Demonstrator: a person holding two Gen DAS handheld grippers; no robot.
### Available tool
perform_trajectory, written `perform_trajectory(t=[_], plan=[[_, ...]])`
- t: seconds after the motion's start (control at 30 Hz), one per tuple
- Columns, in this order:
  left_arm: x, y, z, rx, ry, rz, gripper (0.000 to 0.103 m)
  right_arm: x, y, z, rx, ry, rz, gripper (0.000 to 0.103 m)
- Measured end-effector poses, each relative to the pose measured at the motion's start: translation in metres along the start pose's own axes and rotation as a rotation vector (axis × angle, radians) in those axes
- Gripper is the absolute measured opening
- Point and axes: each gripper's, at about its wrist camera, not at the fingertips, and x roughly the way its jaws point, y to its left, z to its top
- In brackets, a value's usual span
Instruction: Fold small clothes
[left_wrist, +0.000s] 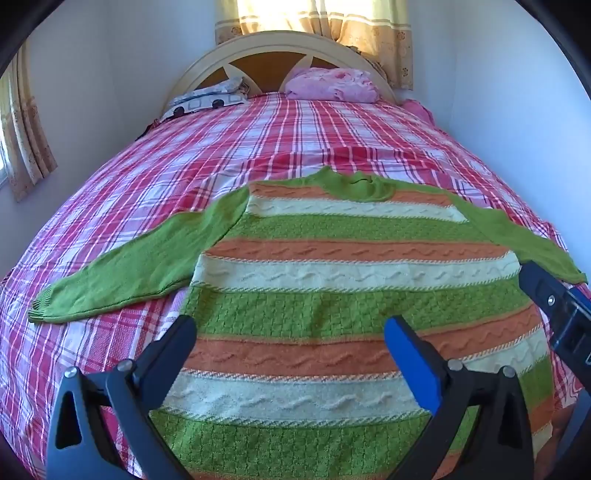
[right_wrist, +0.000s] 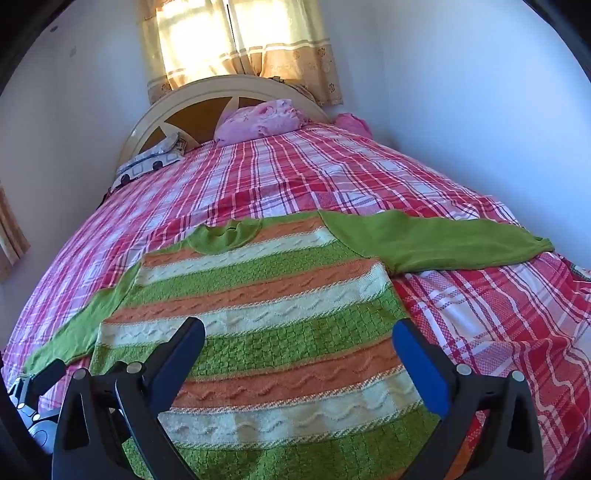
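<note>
A small knitted sweater (left_wrist: 332, 258) with green, orange and cream stripes lies flat on the bed, neck away from me, both green sleeves spread out sideways. It also shows in the right wrist view (right_wrist: 266, 306). My left gripper (left_wrist: 290, 332) is open and empty, hovering over the sweater's lower body. My right gripper (right_wrist: 299, 336) is open and empty, also over the lower body, nearer its right side. The right gripper's body shows at the right edge of the left wrist view (left_wrist: 557, 310).
The bed has a red and white plaid sheet (left_wrist: 258, 140). A pink pillow (left_wrist: 328, 85) and a patterned pillow (left_wrist: 207, 101) lie by the cream headboard (left_wrist: 280, 44). White walls close in on both sides. A curtained window (right_wrist: 236, 40) is behind.
</note>
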Motion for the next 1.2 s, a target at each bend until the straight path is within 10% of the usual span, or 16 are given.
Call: perform_trajectory(t=[1.2], plan=[[-0.001, 0.002, -0.006, -0.036, 0.023, -0.028, 0.103, -0.002, 0.004, -0.004, -0.023, 0.025, -0.017, 0.102]])
